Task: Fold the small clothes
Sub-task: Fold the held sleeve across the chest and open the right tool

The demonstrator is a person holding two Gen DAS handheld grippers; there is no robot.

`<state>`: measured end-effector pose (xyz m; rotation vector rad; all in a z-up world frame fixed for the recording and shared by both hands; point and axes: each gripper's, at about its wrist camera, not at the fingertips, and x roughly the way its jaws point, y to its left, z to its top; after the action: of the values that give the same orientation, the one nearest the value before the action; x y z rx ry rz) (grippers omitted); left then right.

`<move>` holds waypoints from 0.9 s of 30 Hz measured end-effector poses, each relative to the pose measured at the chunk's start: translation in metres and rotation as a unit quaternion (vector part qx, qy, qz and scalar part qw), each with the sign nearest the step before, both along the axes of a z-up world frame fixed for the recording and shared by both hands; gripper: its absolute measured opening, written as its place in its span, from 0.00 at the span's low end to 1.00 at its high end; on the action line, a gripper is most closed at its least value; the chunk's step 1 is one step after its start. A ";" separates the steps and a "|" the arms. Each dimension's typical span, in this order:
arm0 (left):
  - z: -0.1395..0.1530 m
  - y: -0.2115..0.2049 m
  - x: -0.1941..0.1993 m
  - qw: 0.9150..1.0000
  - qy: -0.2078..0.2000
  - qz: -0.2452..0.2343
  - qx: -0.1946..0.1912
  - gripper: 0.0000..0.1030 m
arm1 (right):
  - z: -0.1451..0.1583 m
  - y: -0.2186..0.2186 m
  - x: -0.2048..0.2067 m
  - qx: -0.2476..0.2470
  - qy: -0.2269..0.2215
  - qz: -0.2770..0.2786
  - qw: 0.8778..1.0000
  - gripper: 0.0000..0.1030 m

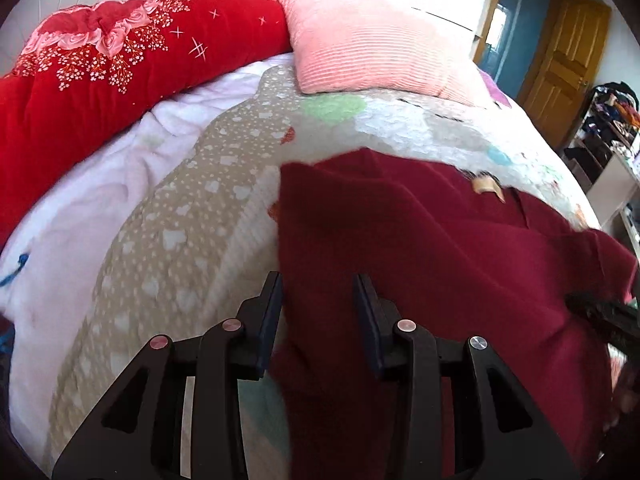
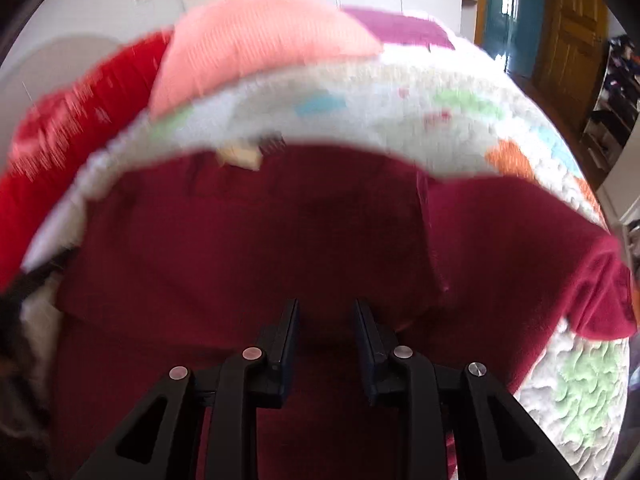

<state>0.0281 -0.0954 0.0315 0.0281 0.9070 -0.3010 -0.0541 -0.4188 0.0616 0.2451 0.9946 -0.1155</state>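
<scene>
A dark red garment [image 1: 420,240] lies spread on the patterned bedspread [image 1: 224,184], with a tan label [image 1: 486,187] at its far edge. My left gripper [image 1: 318,284] is open above the garment's left edge, holding nothing. The right gripper's black tip [image 1: 600,312] shows at the right edge of the left wrist view. In the blurred right wrist view the garment [image 2: 280,240] fills the middle, with one sleeve [image 2: 560,264] spread to the right. My right gripper [image 2: 326,308] is open above the cloth, near its front part.
A red floral quilt [image 1: 100,64] and a pink pillow [image 1: 372,40] lie at the head of the bed. A wooden door [image 1: 560,52] and shelves of clutter [image 1: 608,128] stand at the right. A pale pink blanket [image 1: 80,208] lies to the left.
</scene>
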 end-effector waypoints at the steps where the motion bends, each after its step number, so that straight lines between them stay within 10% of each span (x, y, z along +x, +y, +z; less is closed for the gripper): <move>1: -0.002 -0.003 -0.005 1.000 0.000 -0.005 0.006 0.35 | 0.001 0.000 -0.003 -0.002 -0.008 -0.003 1.000 0.25; 5: -0.005 -0.014 -0.015 0.999 -0.007 -0.015 0.046 0.35 | 0.012 0.003 -0.008 -0.004 0.000 0.001 1.000 0.26; 10: 0.022 -0.012 -0.029 1.000 -0.016 -0.018 0.007 0.35 | 0.035 -0.011 -0.034 0.022 -0.022 -0.009 0.999 0.31; 17: 0.036 -0.038 -0.049 0.998 -0.026 -0.058 -0.006 0.35 | 0.055 -0.087 -0.071 0.097 -0.044 -0.097 0.990 0.36; 27: 0.021 -0.055 -0.049 0.997 -0.009 -0.076 0.005 0.35 | 0.036 -0.208 -0.084 0.063 -0.002 -0.251 0.966 0.42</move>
<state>-0.0206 -0.1503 0.0524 0.1085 0.8895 -0.4374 -0.1382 -0.6265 0.0977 0.6117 0.9190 -0.5149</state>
